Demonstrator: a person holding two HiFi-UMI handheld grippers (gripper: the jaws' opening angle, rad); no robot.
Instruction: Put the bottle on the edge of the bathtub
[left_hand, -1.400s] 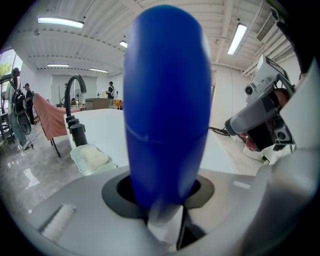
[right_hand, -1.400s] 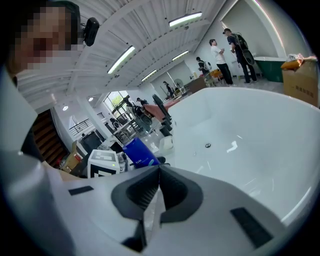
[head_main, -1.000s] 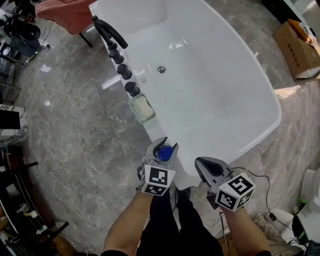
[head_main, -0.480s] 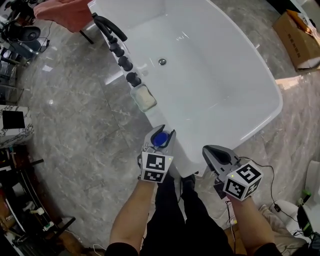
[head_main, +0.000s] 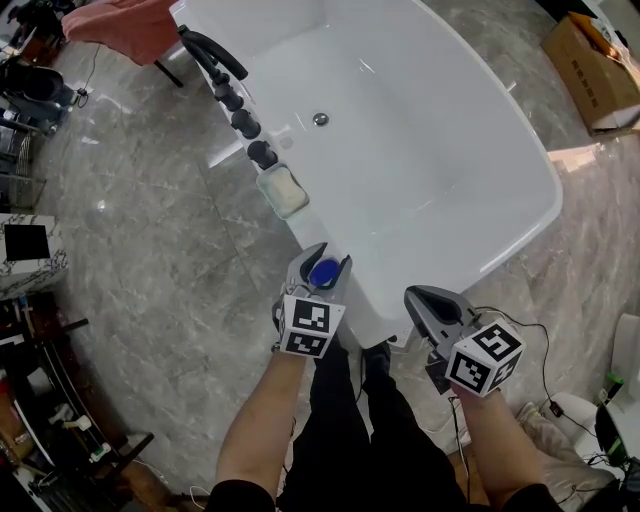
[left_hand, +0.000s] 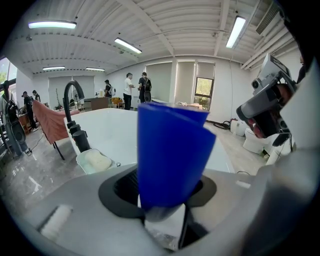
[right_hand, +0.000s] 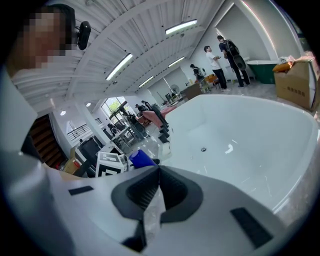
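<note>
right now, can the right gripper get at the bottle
Probably not cleanly: the bottle sits at the tub rim between the jaws of the left gripper, which have just been opening and flank it; only its blue cap shows free.

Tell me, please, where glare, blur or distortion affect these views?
Head view: sharp, with a bright glare patch on the floor. Left gripper view: fisheye-bent ceiling lights, the bottle close and soft. Right gripper view: curved bathtub, dark corners.

Blue bottle (head_main: 322, 272), white bathtub (head_main: 430, 150)
</note>
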